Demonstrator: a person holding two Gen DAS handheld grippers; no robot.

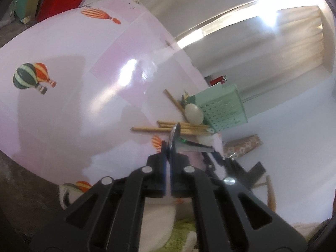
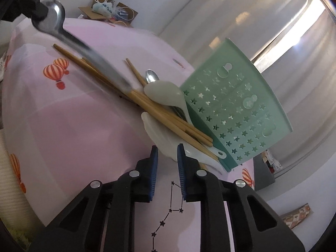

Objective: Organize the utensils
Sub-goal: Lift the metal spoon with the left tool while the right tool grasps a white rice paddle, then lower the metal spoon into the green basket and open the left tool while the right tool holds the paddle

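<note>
My left gripper (image 1: 167, 147) is shut on the bowl of a metal spoon (image 1: 189, 146), held above the pink table; the handle sticks out to the right. The right wrist view shows that spoon (image 2: 94, 58) hanging from the left gripper (image 2: 36, 14) at the top left. Wooden chopsticks (image 2: 159, 113), a pale scoop spoon (image 2: 163, 94) and a second metal spoon (image 2: 152, 76) lie heaped against a tilted green star-punched basket (image 2: 237, 113). My right gripper (image 2: 167, 153) has its blue pads narrow on the end of a white ceramic spoon (image 2: 166, 138) under the chopsticks.
The table wears a glossy pink cloth (image 1: 63, 105) printed with balloons. Red and green gift bags (image 1: 61, 2) stand beyond its far edge. A cardboard box (image 2: 107, 8) sits behind the table. A patterned box (image 1: 243, 147) lies on the floor near the curtain.
</note>
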